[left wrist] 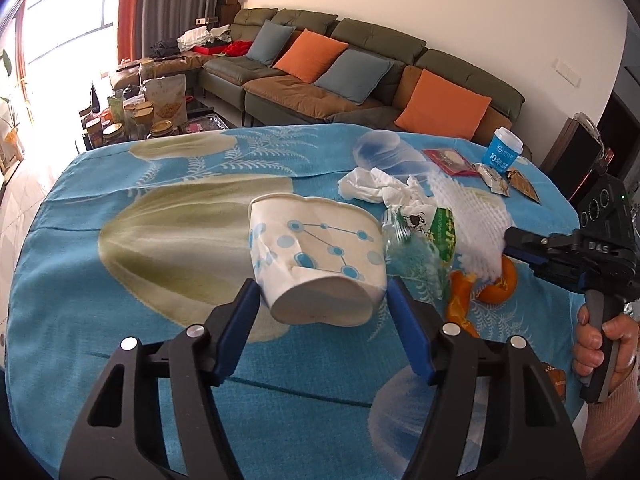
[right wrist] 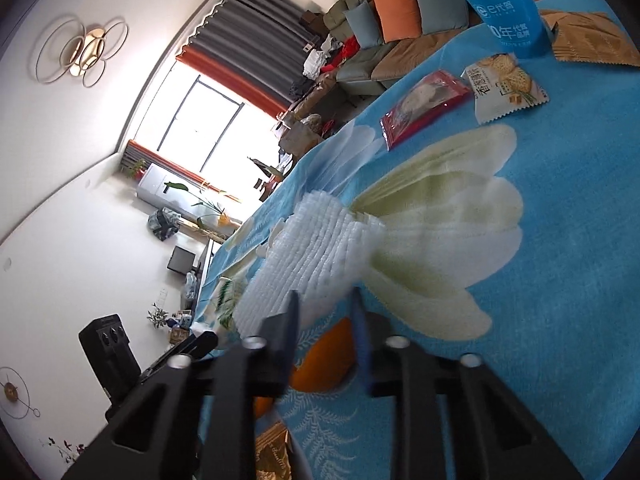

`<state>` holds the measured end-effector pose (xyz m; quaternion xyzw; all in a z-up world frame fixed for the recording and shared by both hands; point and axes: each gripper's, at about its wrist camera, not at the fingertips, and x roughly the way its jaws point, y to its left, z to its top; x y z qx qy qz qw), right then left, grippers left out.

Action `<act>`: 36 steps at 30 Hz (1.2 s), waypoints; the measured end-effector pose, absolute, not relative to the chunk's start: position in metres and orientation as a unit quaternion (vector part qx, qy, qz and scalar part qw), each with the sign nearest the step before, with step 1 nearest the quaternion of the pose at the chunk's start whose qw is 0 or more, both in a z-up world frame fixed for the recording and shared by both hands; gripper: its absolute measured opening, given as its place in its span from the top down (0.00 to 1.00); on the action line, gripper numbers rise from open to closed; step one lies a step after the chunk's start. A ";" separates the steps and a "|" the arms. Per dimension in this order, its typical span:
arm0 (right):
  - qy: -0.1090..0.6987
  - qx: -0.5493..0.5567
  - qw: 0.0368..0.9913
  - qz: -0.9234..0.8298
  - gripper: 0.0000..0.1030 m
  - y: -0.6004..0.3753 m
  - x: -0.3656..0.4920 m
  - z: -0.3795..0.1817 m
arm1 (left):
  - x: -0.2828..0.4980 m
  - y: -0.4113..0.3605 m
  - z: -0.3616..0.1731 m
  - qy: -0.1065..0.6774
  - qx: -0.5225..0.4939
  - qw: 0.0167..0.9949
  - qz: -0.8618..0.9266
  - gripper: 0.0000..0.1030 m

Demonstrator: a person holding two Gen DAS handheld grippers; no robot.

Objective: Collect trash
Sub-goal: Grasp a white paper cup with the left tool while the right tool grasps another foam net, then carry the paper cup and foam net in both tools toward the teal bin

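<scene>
The table [left wrist: 120, 320] wears a blue cloth printed with pale flowers and ferns, and litter is strewn across its right half. A crumpled white tissue [left wrist: 376, 186] lies beyond a clear plastic wrapper [left wrist: 420, 240] with a green label, and a white foam fruit net [left wrist: 472, 224] drapes over orange peel [left wrist: 496, 286]. Farther back stand a blue paper cup with a white lid [left wrist: 504, 152], a red packet [left wrist: 448, 160] and a biscuit wrapper [left wrist: 494, 178].

A dented white paper bowl [left wrist: 320, 256] with blue dots lies on its side, base between the spread blue pads of the left tongs [left wrist: 322, 316], just clear of them: not gripped.

The right tongs [right wrist: 326, 320], held by a hand [left wrist: 604, 340], stand narrowed over the peel at the foam net's edge; whether they pinch the net I cannot tell.
</scene>
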<state>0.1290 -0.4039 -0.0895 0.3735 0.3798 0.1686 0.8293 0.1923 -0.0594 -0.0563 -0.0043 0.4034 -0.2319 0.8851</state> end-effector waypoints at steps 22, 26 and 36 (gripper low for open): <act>0.334 0.335 0.857 0.205 0.97 -0.385 0.130 -0.051 | 0.127 0.014 -0.023 0.356 -0.043 0.910 -0.210 0.38; 0.324 0.329 0.860 0.216 0.97 -0.382 0.119 -0.045 | 0.115 0.026 -0.019 0.351 -0.047 0.912 -0.207 0.38; 0.307 0.326 0.858 0.250 0.97 -0.378 0.100 -0.033 | 0.087 0.049 -0.007 0.335 -0.060 0.918 -0.204 0.38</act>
